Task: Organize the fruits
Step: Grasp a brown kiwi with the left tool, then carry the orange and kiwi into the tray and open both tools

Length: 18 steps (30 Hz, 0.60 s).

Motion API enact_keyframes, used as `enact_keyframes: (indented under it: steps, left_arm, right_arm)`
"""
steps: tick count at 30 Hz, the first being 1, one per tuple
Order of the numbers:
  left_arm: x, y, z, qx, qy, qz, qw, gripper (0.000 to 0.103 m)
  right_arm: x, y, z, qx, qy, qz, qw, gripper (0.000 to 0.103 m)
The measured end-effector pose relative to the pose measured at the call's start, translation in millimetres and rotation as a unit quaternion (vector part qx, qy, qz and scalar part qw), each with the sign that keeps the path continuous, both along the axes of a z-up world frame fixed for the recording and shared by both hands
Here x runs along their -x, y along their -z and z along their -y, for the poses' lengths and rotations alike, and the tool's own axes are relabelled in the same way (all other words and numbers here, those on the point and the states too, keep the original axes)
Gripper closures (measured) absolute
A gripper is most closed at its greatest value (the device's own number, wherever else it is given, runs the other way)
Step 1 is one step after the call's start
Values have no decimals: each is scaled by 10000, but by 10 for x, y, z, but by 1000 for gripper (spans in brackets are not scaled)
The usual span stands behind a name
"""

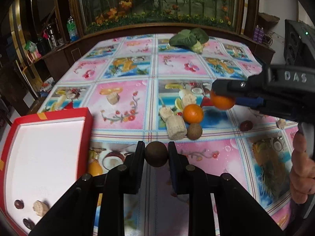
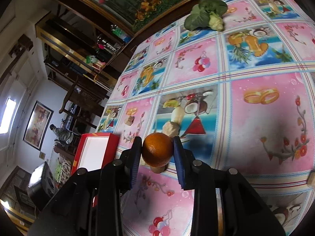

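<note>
My left gripper [image 1: 156, 153] is shut on a round brown fruit [image 1: 156, 156], held above the table just right of the red box [image 1: 86, 122]. The box's white inside holds two dark fruits [image 1: 19, 204] and a beige chunk [image 1: 40, 208]. My right gripper [image 2: 157, 149] is shut on an orange [image 2: 157, 149] and holds it above the table; it also shows in the left wrist view [image 1: 223, 96]. A second orange [image 1: 193, 113], a brown fruit [image 1: 194, 131], beige chunks [image 1: 176, 126] and a dark red fruit [image 1: 246, 125] lie on the tablecloth.
A leafy green vegetable [image 1: 190, 37] lies at the table's far edge, also in the right wrist view [image 2: 206, 15]. A small beige piece [image 1: 281, 123] lies at right. A wooden cabinet with a flower picture [image 1: 157, 4] stands behind. A black speaker [image 1: 297, 45] stands far right.
</note>
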<state>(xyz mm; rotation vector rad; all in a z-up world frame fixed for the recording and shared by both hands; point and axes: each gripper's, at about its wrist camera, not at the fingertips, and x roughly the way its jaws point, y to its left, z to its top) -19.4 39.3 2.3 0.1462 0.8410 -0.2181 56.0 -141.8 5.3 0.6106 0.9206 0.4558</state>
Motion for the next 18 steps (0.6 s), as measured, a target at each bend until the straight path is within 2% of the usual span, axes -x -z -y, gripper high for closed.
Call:
enact_keyframes:
  steps: [11, 18]
  left_arm:
    - [283, -488, -298, -224, -380, 908, 9949, 81]
    - [376, -607, -619, -153, -666, 1107, 9915, 81]
  right_arm:
    - [101, -54, -231, 251, -273, 442, 9983, 69]
    - [107, -7, -237, 441, -147, 523, 9976, 69]
